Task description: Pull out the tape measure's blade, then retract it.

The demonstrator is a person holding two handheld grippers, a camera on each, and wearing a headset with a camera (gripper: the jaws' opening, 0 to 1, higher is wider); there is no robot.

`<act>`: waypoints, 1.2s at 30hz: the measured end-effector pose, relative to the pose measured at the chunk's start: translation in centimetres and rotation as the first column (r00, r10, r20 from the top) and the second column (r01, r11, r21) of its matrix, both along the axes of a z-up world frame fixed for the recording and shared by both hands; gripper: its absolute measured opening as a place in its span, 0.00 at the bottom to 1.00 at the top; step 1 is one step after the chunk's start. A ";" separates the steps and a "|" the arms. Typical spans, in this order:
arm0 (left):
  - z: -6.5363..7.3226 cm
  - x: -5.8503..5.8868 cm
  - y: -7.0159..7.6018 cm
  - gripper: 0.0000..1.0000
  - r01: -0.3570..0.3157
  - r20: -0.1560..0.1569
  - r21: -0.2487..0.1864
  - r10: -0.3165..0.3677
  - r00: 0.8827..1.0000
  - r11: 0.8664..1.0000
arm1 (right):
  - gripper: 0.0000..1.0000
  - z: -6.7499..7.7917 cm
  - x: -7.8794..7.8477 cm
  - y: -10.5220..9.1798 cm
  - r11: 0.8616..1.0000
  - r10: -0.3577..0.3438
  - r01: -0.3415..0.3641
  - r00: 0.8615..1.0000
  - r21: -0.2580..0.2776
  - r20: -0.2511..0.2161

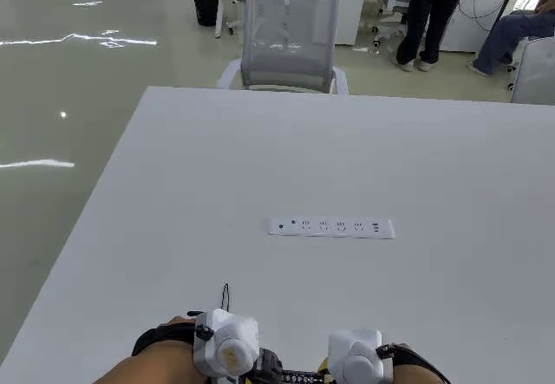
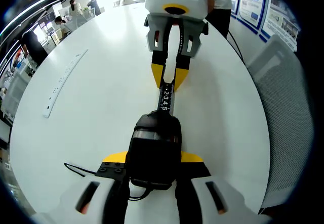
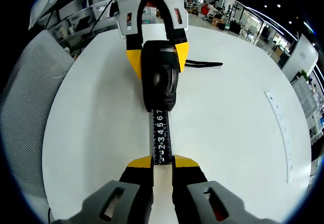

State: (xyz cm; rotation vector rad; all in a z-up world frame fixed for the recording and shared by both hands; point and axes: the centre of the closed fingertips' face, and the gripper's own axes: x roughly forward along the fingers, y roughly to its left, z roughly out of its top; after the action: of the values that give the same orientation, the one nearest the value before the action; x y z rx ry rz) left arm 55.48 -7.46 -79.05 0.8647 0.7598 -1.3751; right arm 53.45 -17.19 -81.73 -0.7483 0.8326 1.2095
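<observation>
The tape measure case [image 2: 153, 150] is down at the near edge of the white table [image 1: 347, 159], clamped across its sides by the left gripper [image 2: 154, 157]. I can't tell if it's resting on the top or held just above it. The right gripper [image 3: 162, 162] is closed on the very tip of the blade [image 3: 160, 133]. Only a short run is out — the printed numbers reach 7 before the case mouth. The two grippers face each other, near together.

What I'd worry about: the right jaws only have the end of a thin, slick strip. If the pull drifts off-line from the case mouth, the blade could twist or kink, or slide out of the pinch and snap back in. The case looks rounded too, so a hard tug might turn it in the left jaws or drag it along. Same on the way back — let the spring take it too fast and the tip whips. The black wrist strap [image 3: 205, 63] lies loose beside the case and could snag.

Hard to make out: the end hook is buried between the right jaws, and I can't pick out a lock button. In the head view both grippers are cut off by the bottom edge, so the grip is hard to judge from there.
</observation>
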 end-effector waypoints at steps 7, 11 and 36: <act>0.0 0.0 0.0 0.30 -0.001 0.000 0.000 0.001 1.000 1.000 | 0.11 0.0 0.0 -0.4 1.000 -0.009 0.009 1.000 0.000 -0.005; 0.0 0.0 0.0 0.30 -0.001 0.001 0.000 0.001 1.000 1.000 | 0.11 0.0 0.0 -0.7 1.000 -0.013 0.013 1.000 -0.002 -0.006; 0.2 0.0 0.1 0.30 -0.002 0.001 -0.005 0.002 1.000 1.000 | 0.11 0.2 -0.3 -2.6 1.000 -0.020 0.020 1.000 -0.011 -0.008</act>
State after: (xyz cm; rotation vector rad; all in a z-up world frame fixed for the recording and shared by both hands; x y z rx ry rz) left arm 55.49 -7.38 -78.88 0.8603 0.7564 -1.3743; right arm 53.12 -19.79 -81.55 -0.7431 0.8518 1.1918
